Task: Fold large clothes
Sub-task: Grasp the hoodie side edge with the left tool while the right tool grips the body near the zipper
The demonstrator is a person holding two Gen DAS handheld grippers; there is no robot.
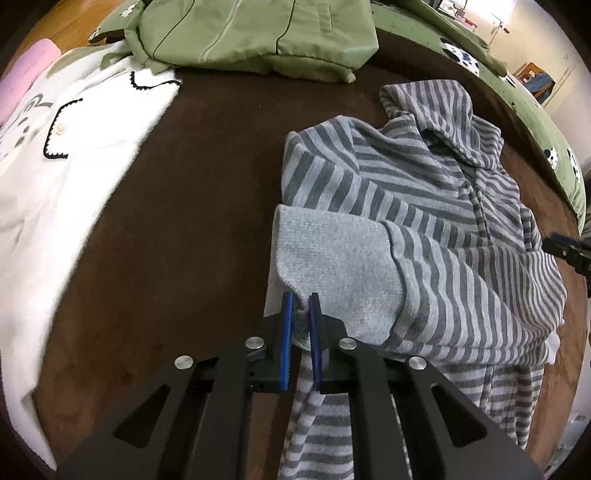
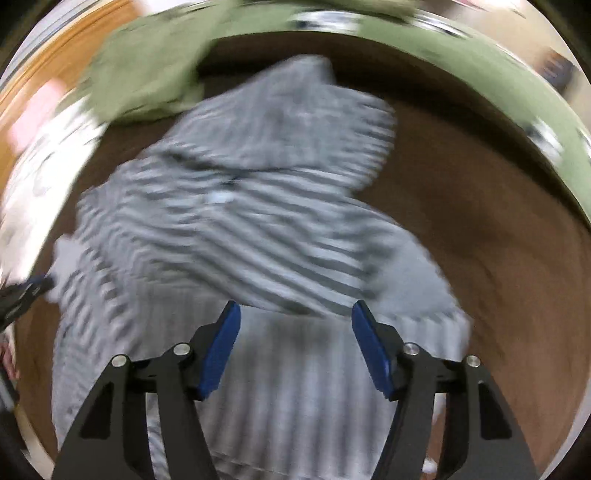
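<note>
A grey striped hoodie [image 1: 424, 206] lies on the dark brown surface [image 1: 207, 206], hood toward the far side, with a sleeve folded across its chest. My left gripper [image 1: 302, 300] is shut on the hoodie's fabric just beside the plain grey cuff [image 1: 332, 258]. In the blurred right wrist view the same hoodie [image 2: 236, 229] fills the middle. My right gripper [image 2: 295, 310] hangs open above the hoodie's lower body, nothing between its blue pads [image 2: 221, 347]. The right gripper's tip [image 1: 570, 251] shows at the right edge of the left wrist view. The left gripper [image 2: 26, 291] shows at the left edge of the right wrist view.
A folded olive green jacket [image 1: 258, 33] lies at the far side. A white garment with black trim [image 1: 55, 177] lies at the left, something pink [image 1: 26, 77] beyond it. A green patterned border [image 1: 535, 110] runs along the surface's far right edge.
</note>
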